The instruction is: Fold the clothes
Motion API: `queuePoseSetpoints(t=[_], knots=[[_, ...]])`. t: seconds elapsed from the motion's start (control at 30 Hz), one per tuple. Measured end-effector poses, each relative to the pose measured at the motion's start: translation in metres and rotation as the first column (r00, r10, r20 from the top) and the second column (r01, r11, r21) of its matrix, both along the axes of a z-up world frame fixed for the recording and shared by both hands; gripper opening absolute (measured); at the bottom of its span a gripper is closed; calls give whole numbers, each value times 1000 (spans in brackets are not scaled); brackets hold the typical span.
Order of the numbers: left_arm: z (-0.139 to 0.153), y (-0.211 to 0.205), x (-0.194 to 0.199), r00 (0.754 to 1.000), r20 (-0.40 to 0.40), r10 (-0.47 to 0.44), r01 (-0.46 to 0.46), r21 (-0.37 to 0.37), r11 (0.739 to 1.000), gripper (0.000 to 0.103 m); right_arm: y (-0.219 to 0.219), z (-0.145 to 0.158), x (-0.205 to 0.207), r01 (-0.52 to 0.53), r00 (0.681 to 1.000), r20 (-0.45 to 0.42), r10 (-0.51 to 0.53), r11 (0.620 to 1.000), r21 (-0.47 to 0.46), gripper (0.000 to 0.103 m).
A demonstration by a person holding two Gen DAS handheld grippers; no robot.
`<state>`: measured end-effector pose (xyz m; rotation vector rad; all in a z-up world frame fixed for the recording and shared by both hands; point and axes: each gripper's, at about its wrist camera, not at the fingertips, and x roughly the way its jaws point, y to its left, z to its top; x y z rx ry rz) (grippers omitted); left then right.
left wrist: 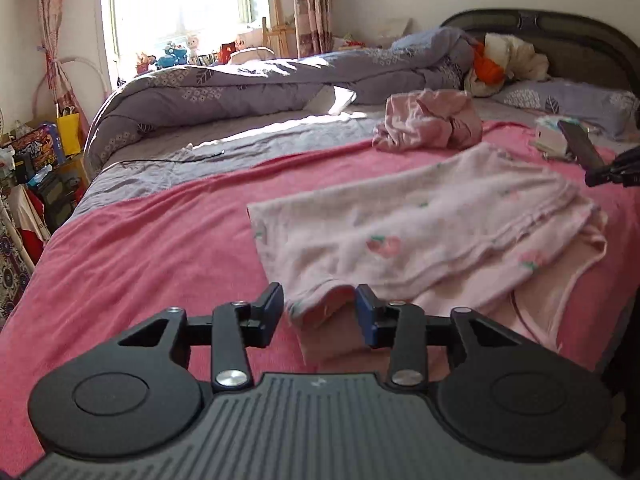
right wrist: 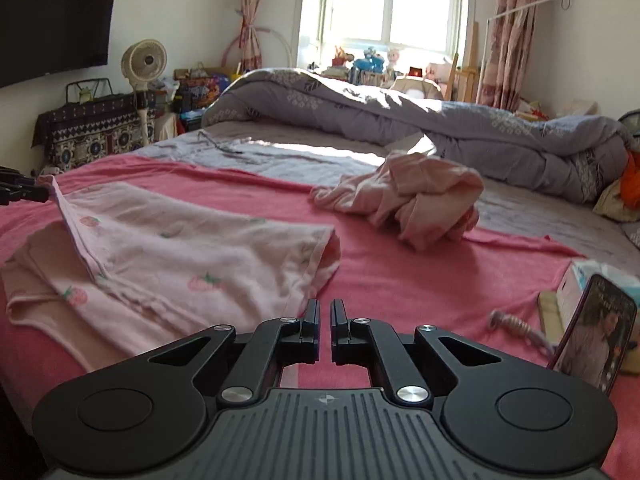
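A pale pink garment with strawberry prints [left wrist: 424,232] lies partly folded on the pink bed sheet [left wrist: 160,248]. My left gripper [left wrist: 319,312] is open, its jaws on either side of the garment's near corner, which rises between them. In the right wrist view the same garment [right wrist: 172,256] lies at left, one corner lifted up by the left gripper [right wrist: 24,192] at the frame's left edge. My right gripper [right wrist: 325,320] is nearly shut and empty, just off the garment's right end. A crumpled pink garment [left wrist: 428,124] [right wrist: 412,200] lies farther back.
A rolled grey quilt [left wrist: 248,88] [right wrist: 400,116] lies along the far side of the bed. A phone on a stand [right wrist: 596,340] and a tissue box [right wrist: 600,280] sit at right. A pillow [left wrist: 568,100] and headboard are beyond. Clutter and a fan [right wrist: 144,60] stand beside the bed.
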<state>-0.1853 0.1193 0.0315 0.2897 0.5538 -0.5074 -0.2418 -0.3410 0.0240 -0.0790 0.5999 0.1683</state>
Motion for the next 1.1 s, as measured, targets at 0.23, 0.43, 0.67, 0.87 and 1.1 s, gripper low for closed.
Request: queuePoseSetpoints(t=[0.23,0.43,0.67,0.87,1.1], knots=[[6,-7,-40,996,70,49,-51,21,998,92,-17,-13,-14,88,996,-7,-89,955,282,52],[26,43,4,974,-151,168,-218,-436,873,99,-29,-11,10,135,990,-14,-143,894,427,59],[-4,69,69,867,-464,182,-440,-542,716,99,-6,-21,23,108,994,-16,-111,909,404,59],[-6,47,62,902,-405,151,-364,-521,772,72,7,-17,27,85,996,-7,-89,933,349,58],[-13,40,65,889,-421,178,-388,-491,780,53,12,-18,34,90,996,-31,-84,942,323,55]])
